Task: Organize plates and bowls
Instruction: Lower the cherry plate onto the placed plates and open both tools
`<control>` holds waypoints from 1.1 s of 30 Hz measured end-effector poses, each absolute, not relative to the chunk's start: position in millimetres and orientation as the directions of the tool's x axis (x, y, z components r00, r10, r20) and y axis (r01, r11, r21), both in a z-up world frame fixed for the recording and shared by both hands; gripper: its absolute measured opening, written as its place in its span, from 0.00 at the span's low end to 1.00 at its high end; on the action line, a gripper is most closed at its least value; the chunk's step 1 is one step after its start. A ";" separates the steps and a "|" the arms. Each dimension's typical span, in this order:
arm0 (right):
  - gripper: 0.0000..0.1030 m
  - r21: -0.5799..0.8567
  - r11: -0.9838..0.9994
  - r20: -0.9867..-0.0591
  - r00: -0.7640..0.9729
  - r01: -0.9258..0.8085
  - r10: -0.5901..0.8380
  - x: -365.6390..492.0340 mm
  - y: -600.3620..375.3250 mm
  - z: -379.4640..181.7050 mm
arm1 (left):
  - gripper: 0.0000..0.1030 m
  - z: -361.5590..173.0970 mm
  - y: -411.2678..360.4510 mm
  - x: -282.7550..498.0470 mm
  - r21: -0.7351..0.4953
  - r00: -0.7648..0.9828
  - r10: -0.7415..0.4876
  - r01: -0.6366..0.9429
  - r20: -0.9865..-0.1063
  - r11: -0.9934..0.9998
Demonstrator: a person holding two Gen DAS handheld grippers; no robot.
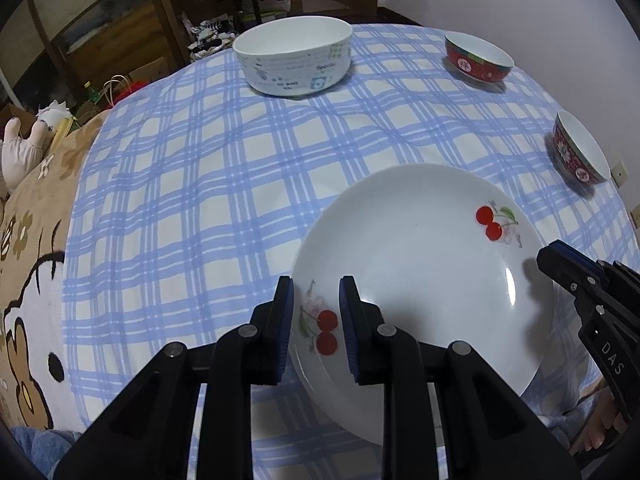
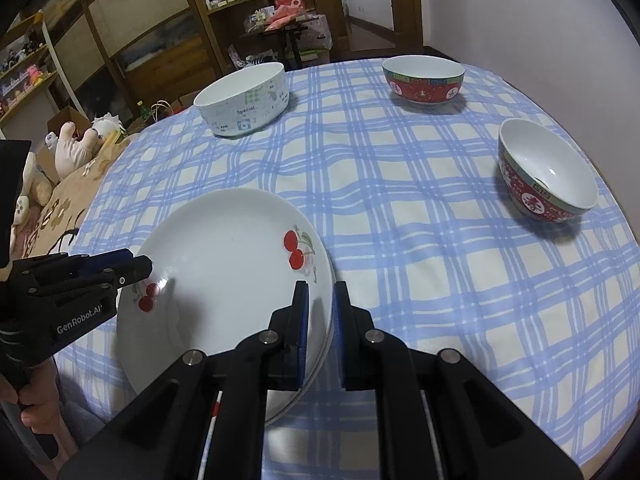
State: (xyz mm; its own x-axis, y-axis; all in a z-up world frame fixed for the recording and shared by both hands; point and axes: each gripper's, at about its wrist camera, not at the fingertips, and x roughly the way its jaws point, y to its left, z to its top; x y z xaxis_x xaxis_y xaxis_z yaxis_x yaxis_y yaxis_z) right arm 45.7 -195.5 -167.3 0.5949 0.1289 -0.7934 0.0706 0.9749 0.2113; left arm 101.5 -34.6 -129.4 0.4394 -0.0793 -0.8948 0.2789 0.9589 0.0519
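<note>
A white plate (image 1: 420, 272) (image 2: 224, 248) with red cherry prints sits at the near edge of the blue checked tablecloth (image 1: 180, 200). In the right wrist view a second rim shows just beneath it on the right. My left gripper (image 1: 316, 284) (image 2: 140, 270) is shut on the plate's left rim, one finger inside and one outside. On the opposite rim my right gripper (image 2: 320, 288) (image 1: 560, 264) is shut the same way. Farther back stand a large white printed bowl (image 1: 296, 60) (image 2: 244, 100) and two red patterned bowls (image 1: 478, 58) (image 1: 580, 152) (image 2: 422, 80) (image 2: 548, 172).
A brown cartoon-print blanket (image 1: 32, 280) lies left of the cloth, with plush toys (image 2: 76, 144) beyond it. Wooden shelves (image 2: 168, 40) and a cluttered small table (image 2: 288, 20) stand behind. A hand (image 2: 36, 408) holds the left gripper's handle.
</note>
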 end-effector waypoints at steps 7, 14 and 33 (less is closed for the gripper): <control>0.13 0.215 0.973 -0.776 0.619 0.083 0.119 40.7 -199.3 -161.1 | 0.23 -119.6 -28.1 100.0 0.041 0.457 -0.085 0.259 -0.885 0.965; 0.13 0.214 0.973 -0.771 0.626 0.084 0.115 38.9 -200.0 -158.2 | 0.24 -114.3 -28.3 98.2 0.051 0.469 -0.081 0.262 -0.879 0.964; 0.47 0.188 0.973 -0.695 0.718 0.130 0.038 38.8 -213.4 -132.4 | 0.50 -83.7 -14.4 117.0 0.037 0.534 -0.105 0.248 -0.839 0.968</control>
State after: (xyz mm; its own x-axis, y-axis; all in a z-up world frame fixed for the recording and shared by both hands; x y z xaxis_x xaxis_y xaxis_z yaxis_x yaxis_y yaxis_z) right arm 38.8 -213.4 -132.4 0.7176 0.0383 -0.6955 0.1305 0.9734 0.1882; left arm 117.0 -14.4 -83.7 0.5341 -0.1048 -0.8389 0.2475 0.9682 0.0366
